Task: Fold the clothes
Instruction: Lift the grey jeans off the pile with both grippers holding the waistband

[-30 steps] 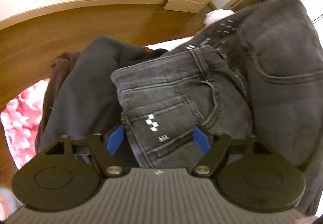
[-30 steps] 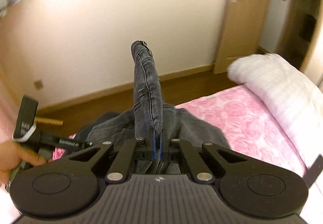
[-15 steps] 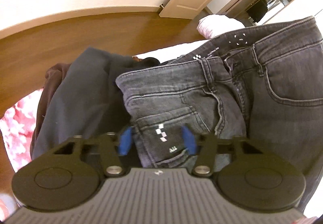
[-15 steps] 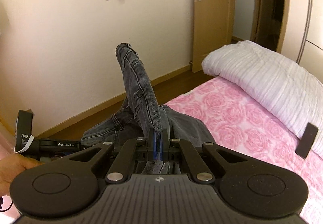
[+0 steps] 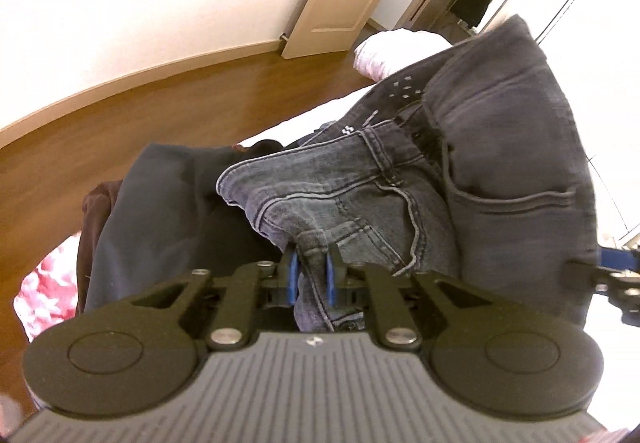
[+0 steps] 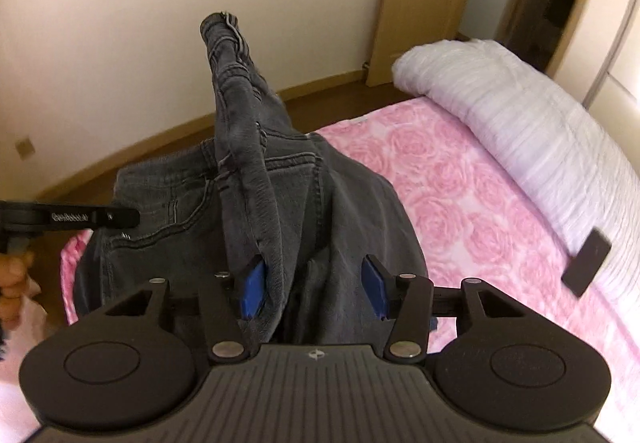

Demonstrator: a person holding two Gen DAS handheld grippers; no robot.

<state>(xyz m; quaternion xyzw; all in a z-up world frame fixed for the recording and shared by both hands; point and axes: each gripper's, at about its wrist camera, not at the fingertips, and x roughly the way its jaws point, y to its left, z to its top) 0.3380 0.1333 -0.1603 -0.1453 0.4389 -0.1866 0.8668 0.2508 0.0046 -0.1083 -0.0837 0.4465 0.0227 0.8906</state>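
Dark grey jeans (image 5: pixel 352 195) lie bunched on the bed with the waistband and pockets showing. My left gripper (image 5: pixel 312 277) has its jaws closing, and the blue pads pinch a fold of denim by the pocket. In the right wrist view a strip of the jeans (image 6: pixel 248 147) rises from my right gripper (image 6: pixel 314 287). That gripper's jaws are opening: the denim hangs between them against the left pad (image 6: pixel 254 289), while the right pad stands apart. A hand (image 6: pixel 12 283) holds the left tool at the left edge.
A navy garment (image 5: pixel 152 211) and a brown one (image 5: pixel 96 203) lie under the jeans at the bed's corner. The pink rose sheet (image 6: pixel 460 203) stretches to the right, with a white quilt (image 6: pixel 520 115) and a flat black object (image 6: pixel 586 263) beside it. Wooden floor (image 5: pixel 160 115) lies beyond.
The left jaws have closed from wide apart onto the denim fold by the pocket. The right jaws, shut on the denim strip before, now stand apart, and the right view has tipped down.
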